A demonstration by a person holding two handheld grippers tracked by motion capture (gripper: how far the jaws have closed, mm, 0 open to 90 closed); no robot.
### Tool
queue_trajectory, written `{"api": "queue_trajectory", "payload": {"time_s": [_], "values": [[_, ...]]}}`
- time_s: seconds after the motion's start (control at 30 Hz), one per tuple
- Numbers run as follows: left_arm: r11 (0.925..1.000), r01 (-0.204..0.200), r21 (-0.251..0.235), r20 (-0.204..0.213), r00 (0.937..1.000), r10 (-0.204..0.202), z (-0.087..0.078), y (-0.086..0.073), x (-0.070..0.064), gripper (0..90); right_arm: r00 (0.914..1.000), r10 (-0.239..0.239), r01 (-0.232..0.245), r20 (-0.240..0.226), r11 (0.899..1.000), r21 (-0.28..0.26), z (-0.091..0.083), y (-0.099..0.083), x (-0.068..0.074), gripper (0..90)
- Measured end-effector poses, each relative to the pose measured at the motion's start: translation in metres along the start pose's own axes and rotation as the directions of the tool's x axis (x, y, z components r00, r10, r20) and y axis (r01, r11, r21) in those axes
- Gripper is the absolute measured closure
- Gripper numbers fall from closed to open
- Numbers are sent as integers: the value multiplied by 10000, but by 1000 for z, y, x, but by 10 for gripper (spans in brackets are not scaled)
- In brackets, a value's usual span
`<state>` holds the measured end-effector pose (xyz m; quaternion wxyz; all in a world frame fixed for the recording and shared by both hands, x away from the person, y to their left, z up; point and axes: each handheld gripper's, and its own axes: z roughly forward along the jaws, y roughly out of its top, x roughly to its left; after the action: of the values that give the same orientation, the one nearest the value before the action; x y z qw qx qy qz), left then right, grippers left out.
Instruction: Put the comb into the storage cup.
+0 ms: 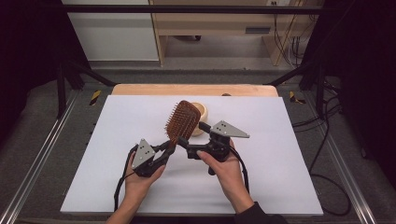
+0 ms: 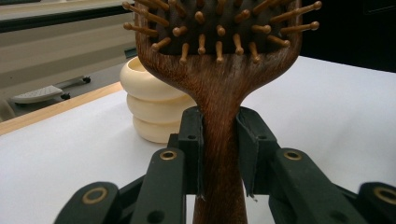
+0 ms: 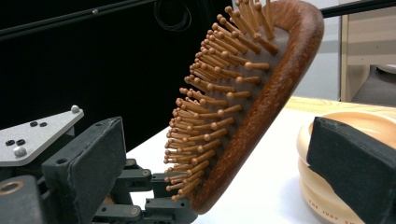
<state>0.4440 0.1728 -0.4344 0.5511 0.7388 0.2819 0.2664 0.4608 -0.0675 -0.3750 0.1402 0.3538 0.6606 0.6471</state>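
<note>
Desk [image 1: 280,186], white top w/ a wood strip along the far edge, carries everything. Above its middle the brush [image 1: 181,122] is held up off the surface, head toward the far side, bristles facing the person's right.

High view: left gripper [image 1: 164,150] low at centre-left, right gripper [image 1: 187,148] just beside it, both pointing at the brush's lower end; hands come in from the bottom edge. Grip detail too small to read here.

Left gripper view fills that in: brush [image 2: 219,93] handle stands upright btwn the jaws, which pinch its neck just under the head, pads pressed on both sides. Cream cup [image 2: 152,109], ribbed in three rings, sits on the desk behind and to the left.

Right gripper view gives the side-on look: brush [image 3: 261,102] head tilted, bristle pins w/ round tips pointing left. Right jaws spread wide, one at each side of frame, head btwn them but not touched. Left gripper [image 3: 154,205] seen farther off at the brush's base. Cup [image 3: 322,186] partly behind the right-hand jaw, near the head; in high view cup [image 1: 201,112] peeks out behind the brush.
</note>
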Motion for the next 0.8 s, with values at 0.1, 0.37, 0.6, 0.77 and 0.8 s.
{"api": "queue_trajectory", "payload": {"time_s": [0.1, 0.37, 0.6, 0.77, 0.8], "values": [[10000, -27, 4, 20, 10000, 27, 0, 0, 0, 726, 10000, 4, -4, 0, 10000, 4, 0, 0, 0, 52], [10000, -74, 20, 80, 9999, 74, 1, -1, -2, 726, 10000, -4, 4, 0, 10000, 4, 0, 0, 0, 52], [9999, -156, 10, 163, 9997, 156, 2, 0, -5, 726, 10000, 4, -4, -18, 10000, 7, 0, 0, 0, 54], [9996, -266, 70, 253, 9993, 264, 3, 0, -8, 726, 10000, 29, -29, -2, 10000, -18, 0, 0, -1, 56], [9996, -284, 67, 279, 9992, 282, 4, 0, -10, 726, 10000, 41, -41, 12, 10000, -22, 0, 0, -1, 57]]}}
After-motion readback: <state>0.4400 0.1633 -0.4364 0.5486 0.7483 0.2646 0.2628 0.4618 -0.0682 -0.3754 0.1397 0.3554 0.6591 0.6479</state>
